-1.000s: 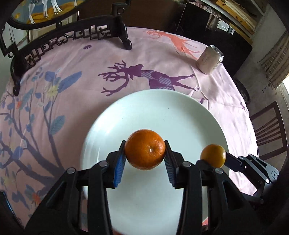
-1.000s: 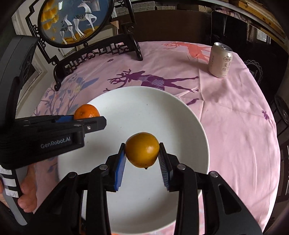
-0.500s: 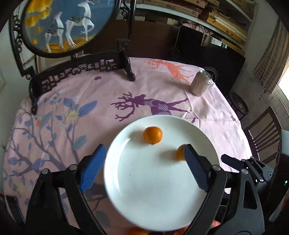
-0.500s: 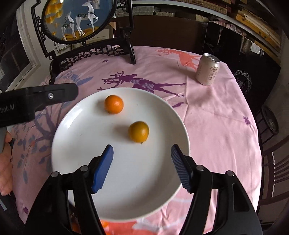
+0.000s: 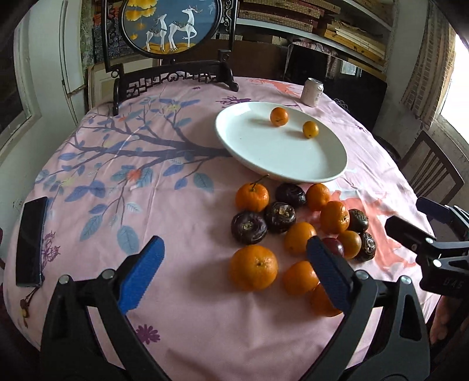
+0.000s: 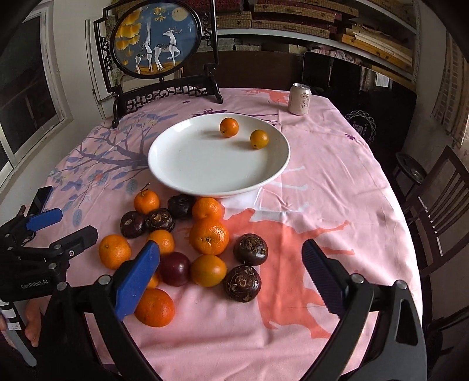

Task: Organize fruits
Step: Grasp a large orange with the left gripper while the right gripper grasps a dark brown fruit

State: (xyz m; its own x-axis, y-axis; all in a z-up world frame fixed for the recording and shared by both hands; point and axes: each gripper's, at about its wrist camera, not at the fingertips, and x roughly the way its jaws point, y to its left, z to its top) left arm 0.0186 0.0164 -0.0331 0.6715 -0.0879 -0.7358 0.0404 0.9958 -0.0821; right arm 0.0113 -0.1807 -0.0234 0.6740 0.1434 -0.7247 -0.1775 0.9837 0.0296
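A: We have the left gripper [image 5: 234,275] low in the frame, its blue pads spread wide and holding nothing, hanging over the pink tablecloth [image 5: 164,293].

B: And we see the same from our right gripper [image 6: 231,275], fingers far apart, nothing between them. The left one shows at the lower left edge of our right-wrist view, too.

A: The white plate [image 5: 263,158] sits in the upper middle of our left view. Two pieces lie on it: an orange [image 5: 278,116] toward the far rim and a smaller orange [image 5: 310,129] just to its right, the two close but apart.

B: Below the plate, toward us, we have the loose pile of fruit [image 6: 190,243] on the cloth, oranges mixed with dark purple ones. A stemmed orange [image 6: 146,201] lies at the pile's upper left, just beside the plate's near rim.

A: In our left view a big orange [image 5: 253,271] lies right between the pads, lower centre, with nothing touching it.

B: Up at the upper right of our view stands a drinks can [image 6: 299,99], upright, well apart from the plate.

A: We catch a dark phone [image 5: 30,240] at the far left edge of the cloth, and the deer screen [image 5: 173,26] standing upright at the top of the frame.
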